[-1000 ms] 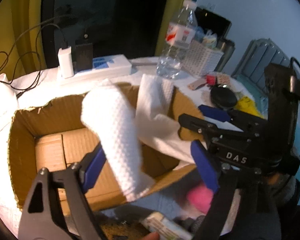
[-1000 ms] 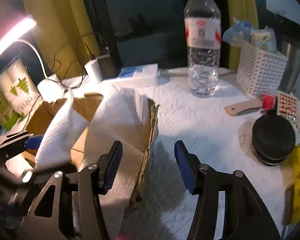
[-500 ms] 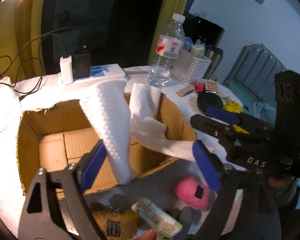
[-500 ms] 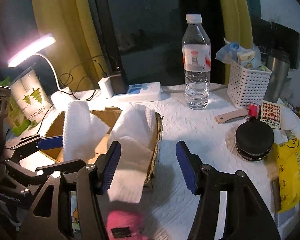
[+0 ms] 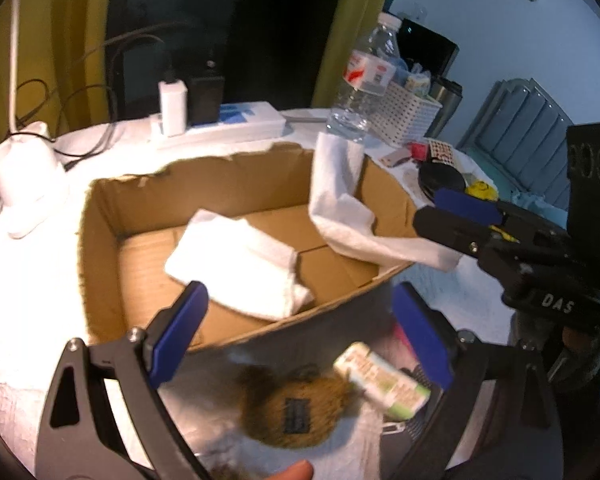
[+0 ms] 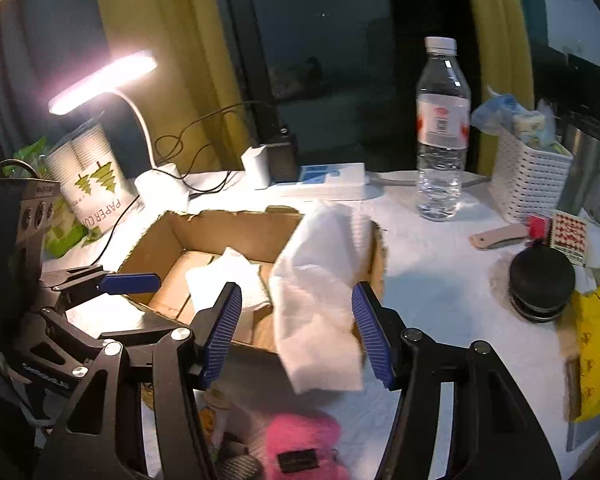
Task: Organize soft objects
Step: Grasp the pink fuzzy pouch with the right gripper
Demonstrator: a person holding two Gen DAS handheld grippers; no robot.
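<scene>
1 towel (image 5: 240,256) lies flat in the box (image 5: 100,240), 1 cloth (image 6: 316,292) drapes its right rim between the wide, empty right claw (image 6: 296,328), nearer than the wide, empty left claw (image 5: 300,336).

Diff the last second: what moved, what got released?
The left gripper let go of its white waffle-weave cloth, which dropped flat onto the brown cardboard box floor; that gripper pulled back, open. The second white cloth stays draped over the box's corner, right gripper open.
</scene>
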